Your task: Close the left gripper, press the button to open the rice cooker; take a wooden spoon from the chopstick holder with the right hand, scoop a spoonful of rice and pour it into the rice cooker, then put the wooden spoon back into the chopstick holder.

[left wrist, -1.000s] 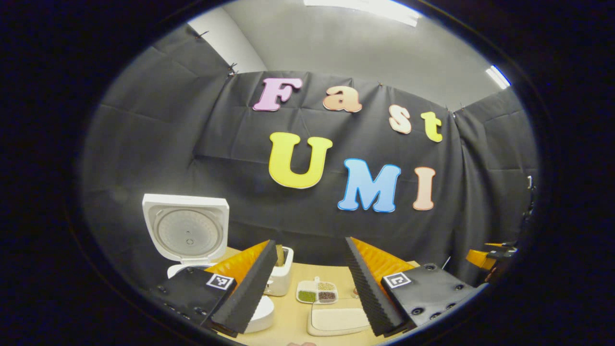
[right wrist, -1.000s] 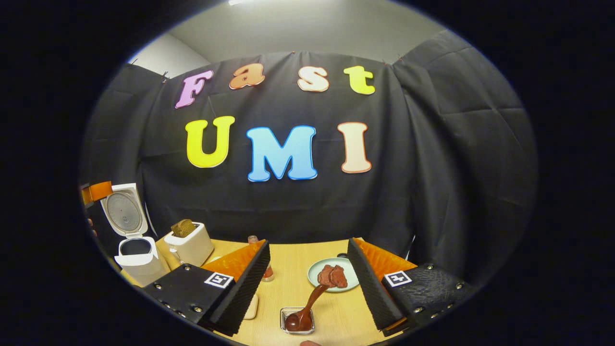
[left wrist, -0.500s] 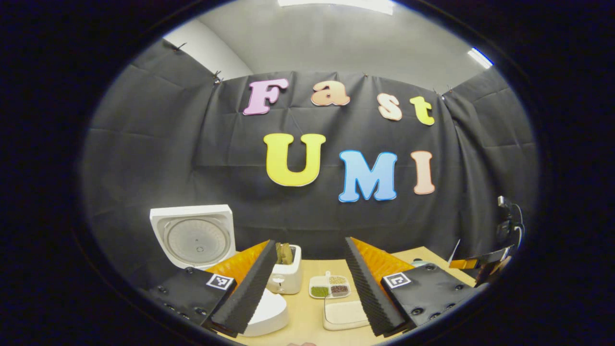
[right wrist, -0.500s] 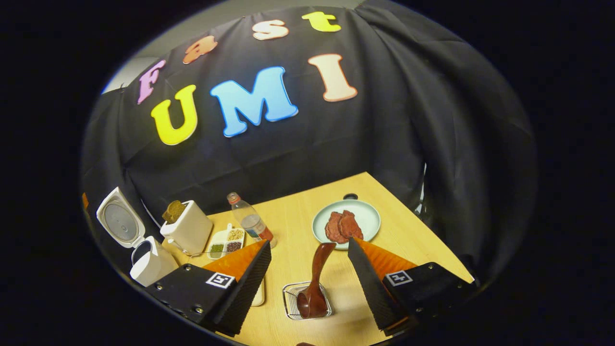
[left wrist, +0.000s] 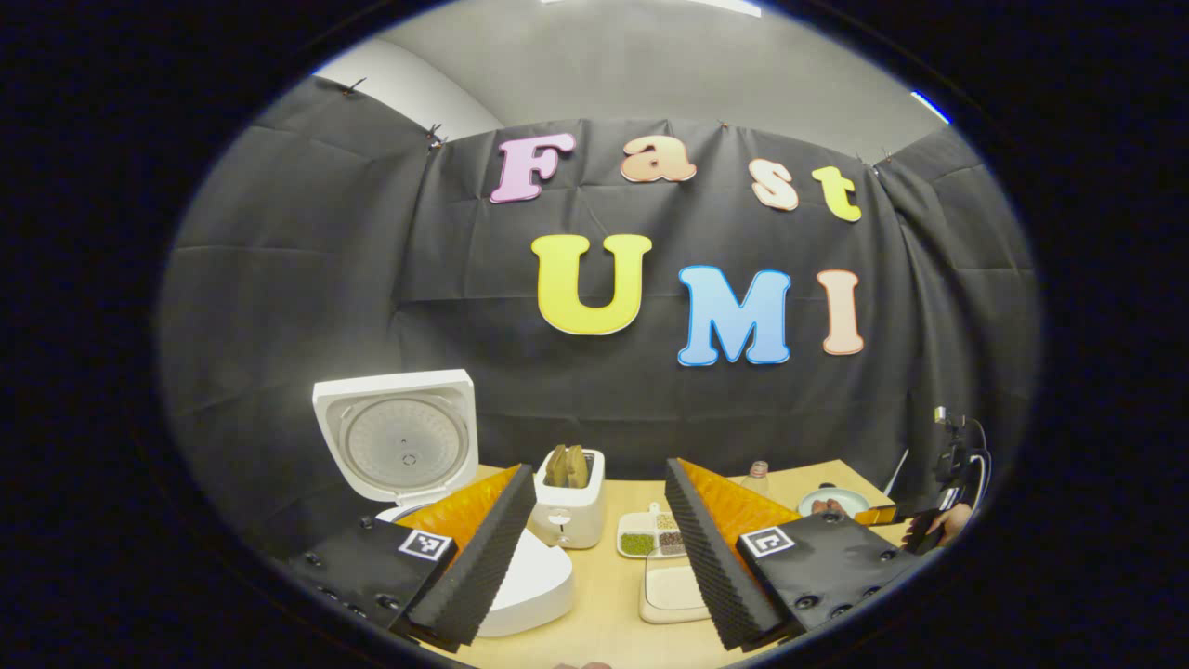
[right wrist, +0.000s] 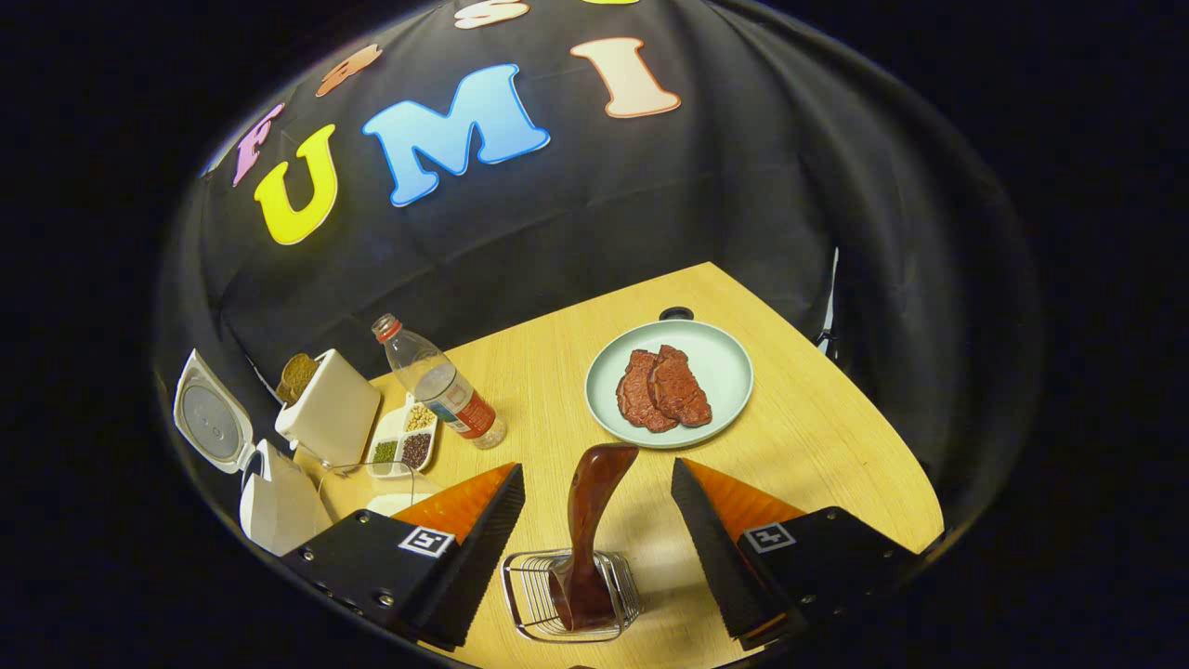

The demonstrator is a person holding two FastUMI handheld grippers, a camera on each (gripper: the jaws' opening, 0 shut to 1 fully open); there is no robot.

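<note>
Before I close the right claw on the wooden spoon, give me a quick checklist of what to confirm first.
1. Rice cooker lid open: ok, it stands up.
2. Right claw open: ok, fingers spread wide.
3. Wooden spoon between its fingers: ok, the handle rises in the gap, touching neither.
4. Spoon seated in the wire holder: ok, handle leaning toward the plate.
5. Left claw out of the way: ok, open and holding nothing, near the cooker.
6. Claw low enough on the handle: cannot tell.
</note>
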